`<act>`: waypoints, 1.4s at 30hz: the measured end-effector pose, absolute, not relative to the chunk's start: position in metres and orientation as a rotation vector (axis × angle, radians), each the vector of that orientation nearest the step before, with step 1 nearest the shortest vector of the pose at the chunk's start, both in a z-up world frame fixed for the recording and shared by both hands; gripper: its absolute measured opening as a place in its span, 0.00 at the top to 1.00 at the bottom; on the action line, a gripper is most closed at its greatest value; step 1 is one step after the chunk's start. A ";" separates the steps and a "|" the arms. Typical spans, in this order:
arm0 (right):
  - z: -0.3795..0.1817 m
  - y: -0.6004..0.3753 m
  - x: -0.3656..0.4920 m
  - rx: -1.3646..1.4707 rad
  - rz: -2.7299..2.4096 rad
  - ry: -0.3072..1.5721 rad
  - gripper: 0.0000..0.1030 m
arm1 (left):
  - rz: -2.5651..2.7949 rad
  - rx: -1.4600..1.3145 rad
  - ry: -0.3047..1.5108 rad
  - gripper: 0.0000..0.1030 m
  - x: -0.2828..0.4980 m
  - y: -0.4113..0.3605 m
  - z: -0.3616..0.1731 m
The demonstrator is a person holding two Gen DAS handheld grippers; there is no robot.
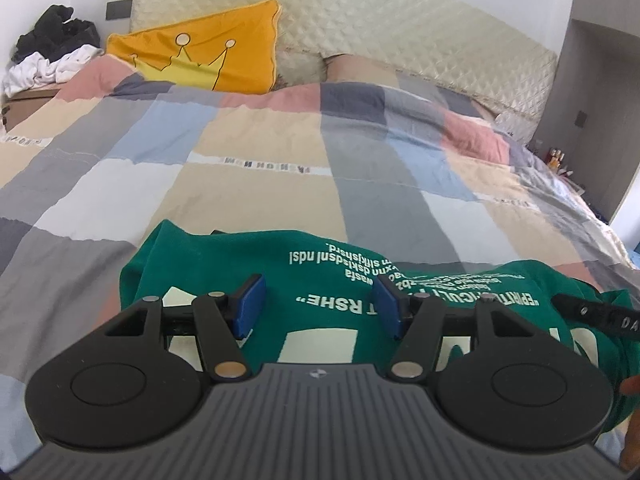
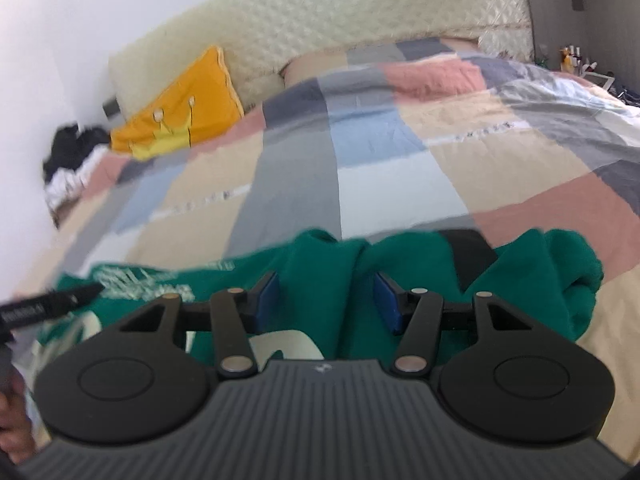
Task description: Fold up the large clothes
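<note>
A green sweatshirt [image 1: 320, 276] with white lettering lies bunched on the near part of the patchwork duvet [image 1: 256, 152]. My left gripper [image 1: 319, 305] hovers just above its printed side, open, blue pads apart and nothing pinched. In the right wrist view the same sweatshirt [image 2: 404, 264] shows plain green folds and a raised crease. My right gripper [image 2: 327, 301] is open over that crease without pressing it. Each view catches the other gripper's black finger: the right one [image 1: 592, 312] and the left one [image 2: 52, 300]. The near edge of the garment is hidden under the gripper bodies.
A yellow crown cushion [image 1: 200, 56] leans on the quilted cream headboard [image 1: 380, 20]. Black and white clothes [image 1: 48, 52] are piled on a stand at the bed's left. Small bottles [image 2: 576, 58] stand beyond the right side. A hand [image 1: 632, 392] shows at the edge.
</note>
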State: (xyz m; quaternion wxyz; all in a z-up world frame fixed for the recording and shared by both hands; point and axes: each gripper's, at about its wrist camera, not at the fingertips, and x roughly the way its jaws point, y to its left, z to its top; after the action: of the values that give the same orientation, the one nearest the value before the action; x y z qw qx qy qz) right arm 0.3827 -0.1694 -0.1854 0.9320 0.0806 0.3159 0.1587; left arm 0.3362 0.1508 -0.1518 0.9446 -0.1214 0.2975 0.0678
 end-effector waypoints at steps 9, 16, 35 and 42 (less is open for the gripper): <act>-0.212 -0.153 0.402 0.074 0.311 0.675 0.44 | 0.140 -0.220 0.682 0.36 0.359 0.156 -0.169; -0.223 -0.146 0.408 0.032 0.294 0.679 0.44 | 0.134 -0.236 0.696 0.36 0.365 0.160 -0.176; -0.173 -0.197 0.333 0.368 0.275 0.582 0.41 | 0.094 -0.305 0.566 0.35 0.252 0.125 -0.134; -0.184 -0.213 0.301 0.580 0.350 0.676 0.38 | 0.061 -0.448 0.559 0.34 0.210 0.110 -0.140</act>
State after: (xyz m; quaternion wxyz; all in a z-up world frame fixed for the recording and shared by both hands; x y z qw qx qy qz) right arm 0.3013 -0.2134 -0.1839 0.8876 0.2788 0.3255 0.1686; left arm 0.2102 0.1100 -0.1398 0.9361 -0.2191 0.2736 0.0297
